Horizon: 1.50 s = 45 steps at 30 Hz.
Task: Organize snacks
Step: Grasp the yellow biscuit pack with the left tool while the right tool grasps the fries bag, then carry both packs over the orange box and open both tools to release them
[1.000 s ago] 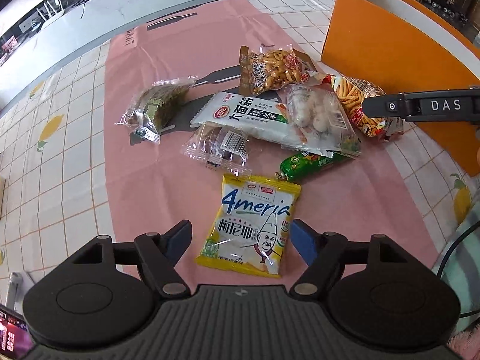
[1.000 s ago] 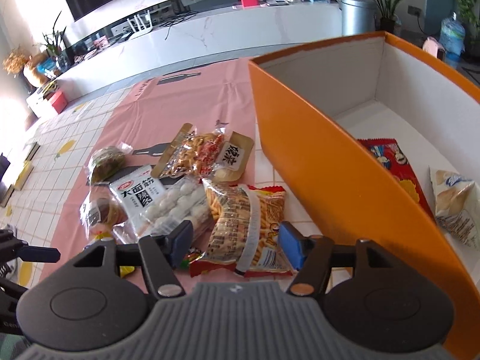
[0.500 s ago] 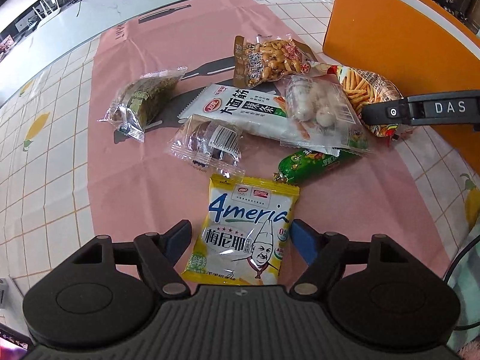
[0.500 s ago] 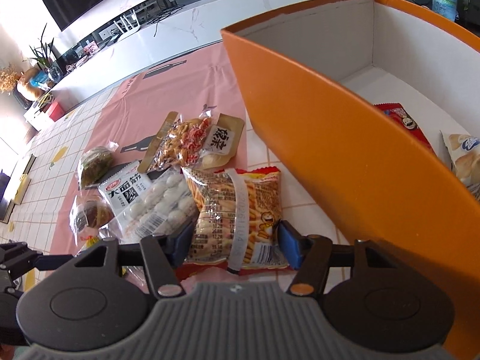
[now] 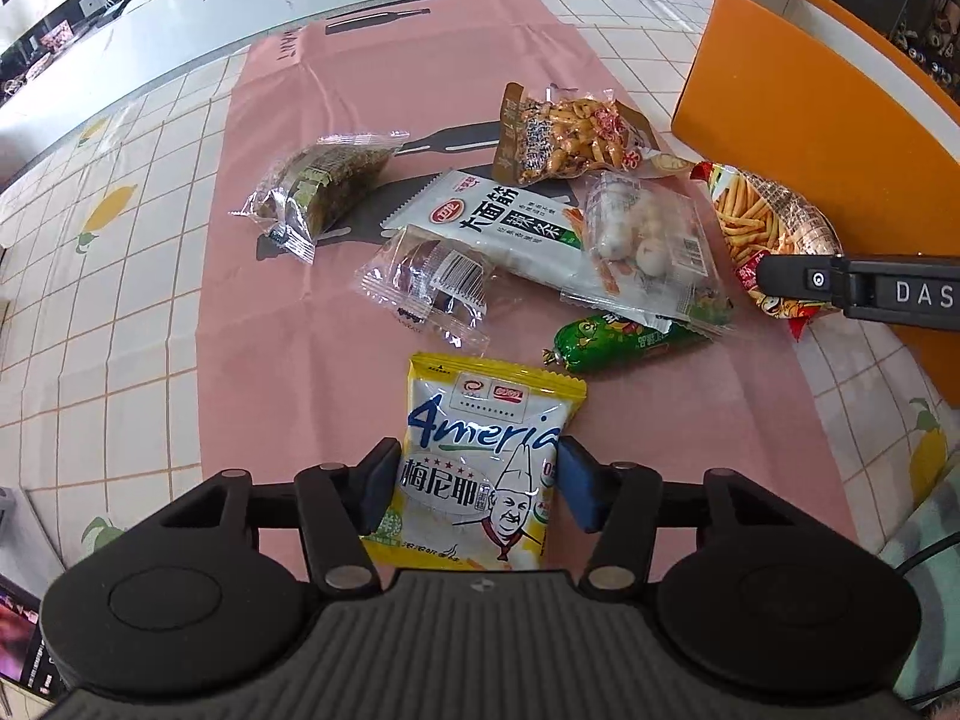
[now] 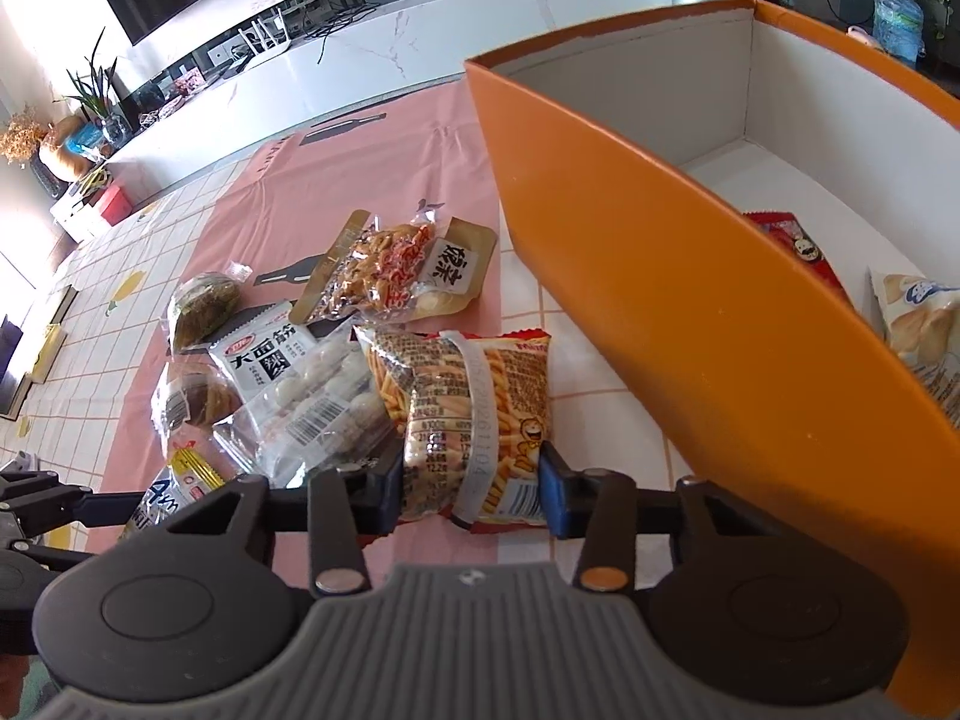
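A yellow and white snack bag (image 5: 480,420) lies on the pink cloth, and my left gripper (image 5: 477,480) has it between its blue pads. The jaws are closing and the pads touch the bag's two sides. My right gripper (image 6: 471,480) is closing too, its pads pressing in the sides of a bag of fries-shaped snacks (image 6: 474,384) that lies beside the orange box (image 6: 660,276). In the left wrist view the same fries bag (image 5: 756,210) shows at the right with a black finger (image 5: 840,285) of the right gripper over it.
More snacks crowd the cloth: a peanut pack (image 5: 564,132), a white noodle-snack bag (image 5: 498,222), a clear pack of white balls (image 5: 642,228), a green sausage (image 5: 612,339), a wrapped cake (image 5: 432,288), a green-brown pack (image 5: 324,186). The box holds a red bag (image 6: 792,240) and a white bag (image 6: 924,318).
Both grippers' jaws have closed in from wide open: the left onto the yellow bag's sides, the right onto the fries bag. Both hands have come a little closer to their bags.
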Each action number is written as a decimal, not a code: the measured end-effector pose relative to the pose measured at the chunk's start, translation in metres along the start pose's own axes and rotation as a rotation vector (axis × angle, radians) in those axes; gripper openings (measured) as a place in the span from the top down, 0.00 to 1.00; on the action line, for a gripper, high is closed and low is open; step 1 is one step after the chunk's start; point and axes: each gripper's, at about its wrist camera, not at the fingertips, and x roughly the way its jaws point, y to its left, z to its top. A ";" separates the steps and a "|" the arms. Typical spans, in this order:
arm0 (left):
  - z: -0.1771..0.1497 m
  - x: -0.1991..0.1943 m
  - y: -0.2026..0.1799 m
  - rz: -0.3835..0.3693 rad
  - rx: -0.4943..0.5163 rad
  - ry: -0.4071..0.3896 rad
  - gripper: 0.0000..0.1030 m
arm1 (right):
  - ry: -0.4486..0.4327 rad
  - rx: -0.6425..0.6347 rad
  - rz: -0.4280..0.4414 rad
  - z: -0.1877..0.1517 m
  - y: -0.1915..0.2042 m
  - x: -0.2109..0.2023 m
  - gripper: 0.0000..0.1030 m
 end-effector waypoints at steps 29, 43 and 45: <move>0.035 -0.122 -0.051 -0.348 -0.246 -0.286 0.38 | -0.144 -0.082 0.027 0.009 -0.021 -0.143 0.61; 0.105 -0.108 -0.171 -0.415 0.022 -0.257 0.38 | -0.099 -0.173 -0.166 0.049 -0.102 -0.166 0.61; 0.114 -0.100 -0.188 -0.416 0.068 -0.236 0.38 | -0.078 -0.186 -0.190 0.055 -0.116 -0.160 0.61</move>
